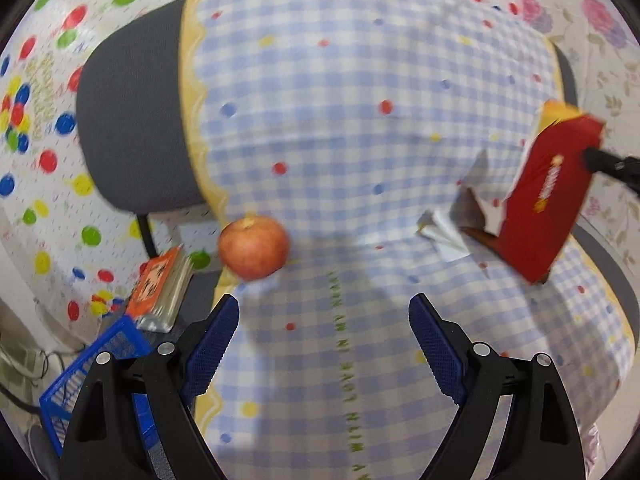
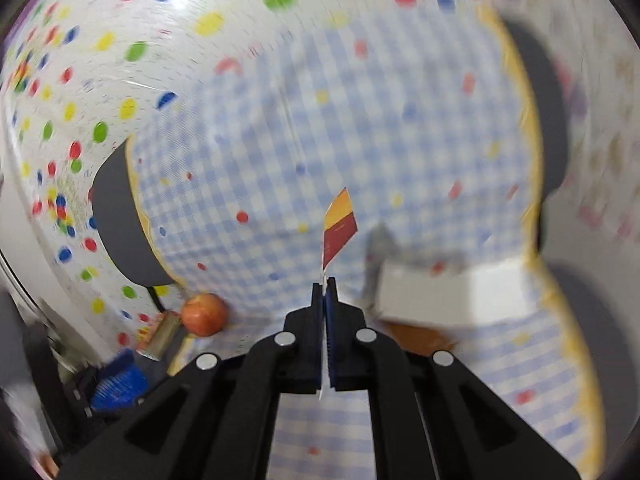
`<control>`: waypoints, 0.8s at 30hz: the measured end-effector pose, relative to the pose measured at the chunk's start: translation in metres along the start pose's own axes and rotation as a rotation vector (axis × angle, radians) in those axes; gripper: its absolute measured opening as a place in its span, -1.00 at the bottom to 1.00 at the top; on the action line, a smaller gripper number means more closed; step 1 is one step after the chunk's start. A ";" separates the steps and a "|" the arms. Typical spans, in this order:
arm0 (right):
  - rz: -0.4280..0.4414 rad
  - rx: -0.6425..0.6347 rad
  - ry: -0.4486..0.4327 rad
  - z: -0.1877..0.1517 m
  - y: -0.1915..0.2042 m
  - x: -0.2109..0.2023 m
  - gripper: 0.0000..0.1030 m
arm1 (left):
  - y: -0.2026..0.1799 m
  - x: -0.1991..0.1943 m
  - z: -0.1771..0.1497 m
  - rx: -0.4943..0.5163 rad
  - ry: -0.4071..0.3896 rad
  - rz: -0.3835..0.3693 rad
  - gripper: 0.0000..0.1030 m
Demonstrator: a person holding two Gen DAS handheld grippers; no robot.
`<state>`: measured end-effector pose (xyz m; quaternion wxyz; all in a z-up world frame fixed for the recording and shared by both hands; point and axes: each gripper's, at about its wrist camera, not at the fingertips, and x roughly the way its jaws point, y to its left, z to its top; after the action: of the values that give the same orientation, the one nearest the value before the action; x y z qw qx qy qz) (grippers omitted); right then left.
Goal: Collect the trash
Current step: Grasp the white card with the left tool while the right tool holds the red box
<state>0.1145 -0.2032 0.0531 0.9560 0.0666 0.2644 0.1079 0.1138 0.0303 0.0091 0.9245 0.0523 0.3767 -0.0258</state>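
Note:
A flat red and yellow wrapper (image 1: 548,200) hangs above the right side of the blue checked tablecloth (image 1: 340,120), with my right gripper (image 1: 590,156) shut on its upper edge. In the right wrist view the wrapper (image 2: 339,232) stands edge-on out of the closed right gripper (image 2: 325,286). A crumpled white paper (image 1: 444,232) lies on the cloth just left of the wrapper. A blurred white piece (image 2: 452,294) lies right of the right gripper. My left gripper (image 1: 324,304) is open over the near part of the cloth, nothing between its fingers.
A red apple (image 1: 253,247) (image 2: 204,314) sits at the table's left edge. Below that edge are a blue plastic basket (image 1: 100,364) and an orange packet (image 1: 160,288). A grey chair (image 1: 132,120) stands at the left, and a dotted sheet covers the surroundings.

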 end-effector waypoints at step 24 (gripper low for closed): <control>-0.176 -0.096 -0.043 -0.028 -0.072 0.005 -0.96 | -0.094 0.163 0.050 -0.124 0.171 -0.286 -0.31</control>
<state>0.1168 -0.2702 0.0138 0.9693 -0.0002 0.2434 0.0348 0.2573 -0.0700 -0.0764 0.8774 -0.0568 0.4586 -0.1294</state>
